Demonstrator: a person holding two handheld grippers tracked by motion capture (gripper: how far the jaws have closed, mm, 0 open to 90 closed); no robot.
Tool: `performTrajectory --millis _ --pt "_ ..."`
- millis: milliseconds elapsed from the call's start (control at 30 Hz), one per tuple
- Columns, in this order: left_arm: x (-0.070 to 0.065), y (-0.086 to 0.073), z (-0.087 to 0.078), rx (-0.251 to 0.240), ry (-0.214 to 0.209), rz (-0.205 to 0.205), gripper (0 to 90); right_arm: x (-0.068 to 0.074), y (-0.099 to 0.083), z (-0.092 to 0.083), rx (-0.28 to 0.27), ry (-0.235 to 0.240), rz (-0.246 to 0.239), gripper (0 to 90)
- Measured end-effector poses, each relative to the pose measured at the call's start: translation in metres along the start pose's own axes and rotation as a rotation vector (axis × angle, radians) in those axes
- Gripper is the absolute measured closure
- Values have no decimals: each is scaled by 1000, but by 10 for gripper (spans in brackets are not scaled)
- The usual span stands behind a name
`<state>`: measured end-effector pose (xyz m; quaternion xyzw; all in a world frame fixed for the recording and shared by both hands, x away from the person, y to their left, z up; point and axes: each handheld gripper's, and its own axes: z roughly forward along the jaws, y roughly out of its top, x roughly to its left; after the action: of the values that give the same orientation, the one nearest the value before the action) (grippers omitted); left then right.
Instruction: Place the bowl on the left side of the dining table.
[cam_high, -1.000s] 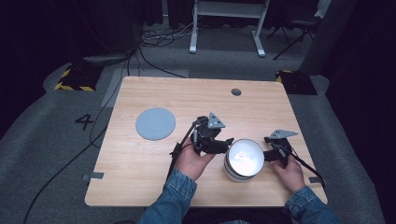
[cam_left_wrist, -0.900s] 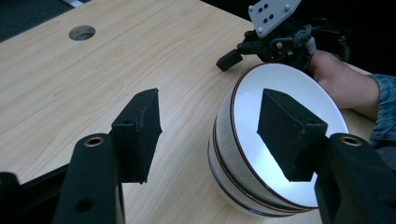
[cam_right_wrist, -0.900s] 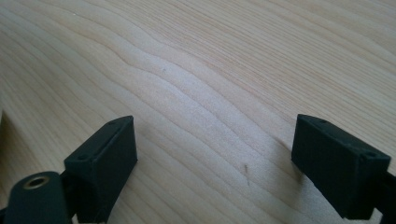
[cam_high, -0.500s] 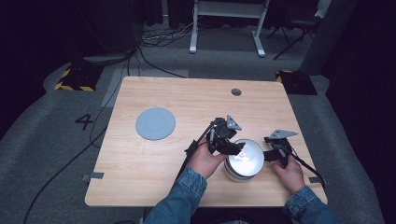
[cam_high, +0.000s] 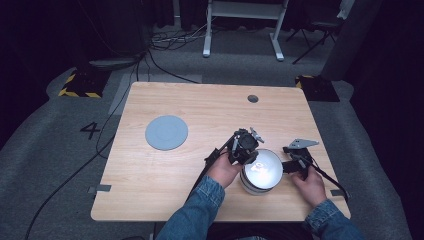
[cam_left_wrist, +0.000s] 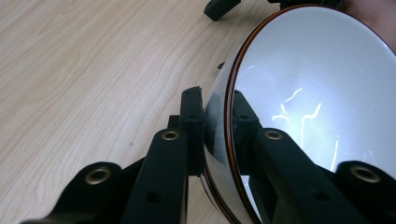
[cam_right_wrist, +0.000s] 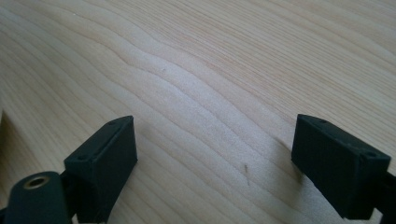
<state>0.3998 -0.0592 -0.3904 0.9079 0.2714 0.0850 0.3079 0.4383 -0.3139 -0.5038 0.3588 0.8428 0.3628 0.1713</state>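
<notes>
A white bowl (cam_high: 262, 171) with a thin brown rim stands on the wooden table (cam_high: 200, 107) near its front edge. My left gripper (cam_high: 248, 159) has just been closing and is now shut on the bowl's left rim. In the left gripper view (cam_left_wrist: 215, 100) one jaw lies outside the bowl (cam_left_wrist: 317, 88) wall and the other inside, both pressed against it. My right gripper (cam_high: 289, 167) rests just right of the bowl, open. In the right gripper view (cam_right_wrist: 215, 144) its wide-apart jaws have only bare wood between them.
A flat grey round disc (cam_high: 166, 132) lies on the table's left half. A small dark hole (cam_high: 253, 98) sits near the far edge. Cables trail from both grippers toward the table's front. Dark floor, cables and a stand lie beyond the table.
My left gripper has moved right from beside the bowl onto its rim and closed there. The right hand and gripper have stayed put.
</notes>
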Motion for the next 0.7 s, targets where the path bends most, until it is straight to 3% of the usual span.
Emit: performTrajectory --millis 300,700 --pt "2 3 -4 10 -20 2 810 0 0 0 -3 0 -4 142" --pt "-1 11 -31 -55 -40 -9 810 1 0 0 -6 5 9 142"
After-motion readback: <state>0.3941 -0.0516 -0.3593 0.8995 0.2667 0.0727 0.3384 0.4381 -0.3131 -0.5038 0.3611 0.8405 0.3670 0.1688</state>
